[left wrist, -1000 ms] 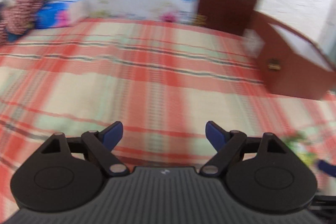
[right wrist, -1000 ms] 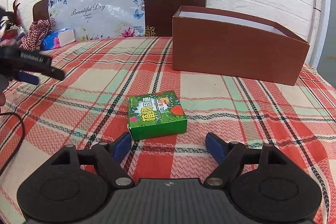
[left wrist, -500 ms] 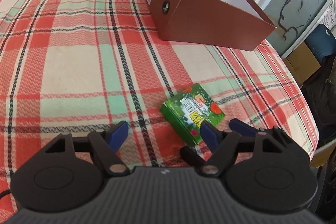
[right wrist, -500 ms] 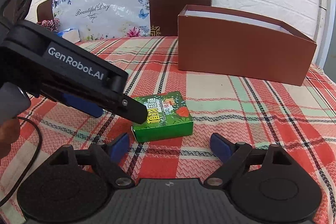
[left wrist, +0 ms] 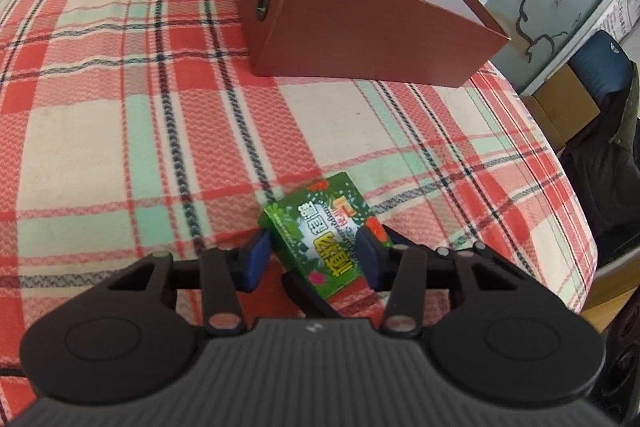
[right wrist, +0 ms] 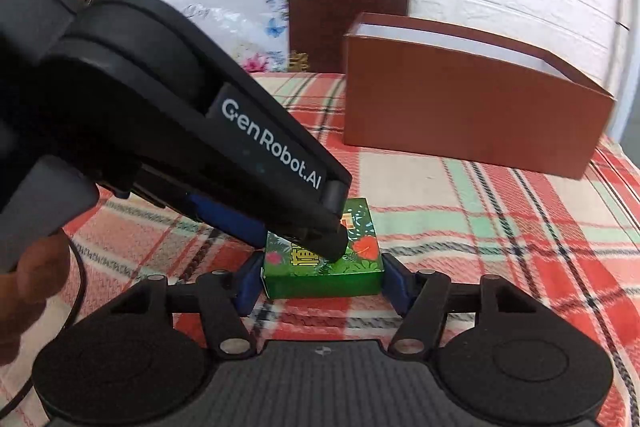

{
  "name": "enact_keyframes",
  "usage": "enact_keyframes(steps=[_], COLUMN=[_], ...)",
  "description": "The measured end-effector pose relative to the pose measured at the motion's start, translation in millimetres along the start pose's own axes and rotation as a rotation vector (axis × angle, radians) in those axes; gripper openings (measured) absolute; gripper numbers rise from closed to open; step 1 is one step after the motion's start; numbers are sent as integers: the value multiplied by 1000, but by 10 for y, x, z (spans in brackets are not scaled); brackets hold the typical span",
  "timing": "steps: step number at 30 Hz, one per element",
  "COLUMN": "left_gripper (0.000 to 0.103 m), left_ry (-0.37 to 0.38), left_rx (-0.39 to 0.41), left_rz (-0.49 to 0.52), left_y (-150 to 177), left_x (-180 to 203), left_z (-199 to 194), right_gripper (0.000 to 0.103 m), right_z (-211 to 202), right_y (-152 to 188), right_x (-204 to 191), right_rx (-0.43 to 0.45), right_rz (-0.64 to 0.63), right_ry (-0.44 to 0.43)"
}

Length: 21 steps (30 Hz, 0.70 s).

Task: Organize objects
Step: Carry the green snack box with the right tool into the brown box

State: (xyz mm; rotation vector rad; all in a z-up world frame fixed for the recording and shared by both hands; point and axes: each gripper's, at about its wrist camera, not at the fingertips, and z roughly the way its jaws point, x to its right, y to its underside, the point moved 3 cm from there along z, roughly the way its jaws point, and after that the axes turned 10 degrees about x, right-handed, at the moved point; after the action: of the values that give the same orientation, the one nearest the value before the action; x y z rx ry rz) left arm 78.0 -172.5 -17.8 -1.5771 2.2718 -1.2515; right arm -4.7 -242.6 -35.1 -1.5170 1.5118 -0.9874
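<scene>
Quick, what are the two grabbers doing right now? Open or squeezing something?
Left gripper: around the green box; cannot tell if it grips.
Right gripper: shut on the green box, pads against both sides.

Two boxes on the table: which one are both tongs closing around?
The small green box, lying flat on the plaid cloth between both tongs' pads. The big brown box stands open-topped farther back, untouched.

Black grippers (left wrist: 314, 259) w/ blue pads (right wrist: 394, 281), silver screws, white "GenRobot.AI" lettering.
</scene>
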Motion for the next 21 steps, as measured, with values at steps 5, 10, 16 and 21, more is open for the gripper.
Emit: enact_keyframes(steps=[5,10,16,21], left_gripper=[50,53,53,53], left_ry=[63,108,162,163], left_rx=[-20,-33,46,196], left_rz=[69,128,158,233], left_y=[0,-24,-426,-1042], left_x=[275,579,871,1121], left_z=[148,330,325,256], right_gripper=[61,61,61,61], right_z=[-131,-240,-297,-139], right_y=[11,32,-242,-743], right_x=[243,485,737,966], right_rx=[-25,-30,106,291], right_rz=[48,86,76,18], right_ry=[64,126,202,260])
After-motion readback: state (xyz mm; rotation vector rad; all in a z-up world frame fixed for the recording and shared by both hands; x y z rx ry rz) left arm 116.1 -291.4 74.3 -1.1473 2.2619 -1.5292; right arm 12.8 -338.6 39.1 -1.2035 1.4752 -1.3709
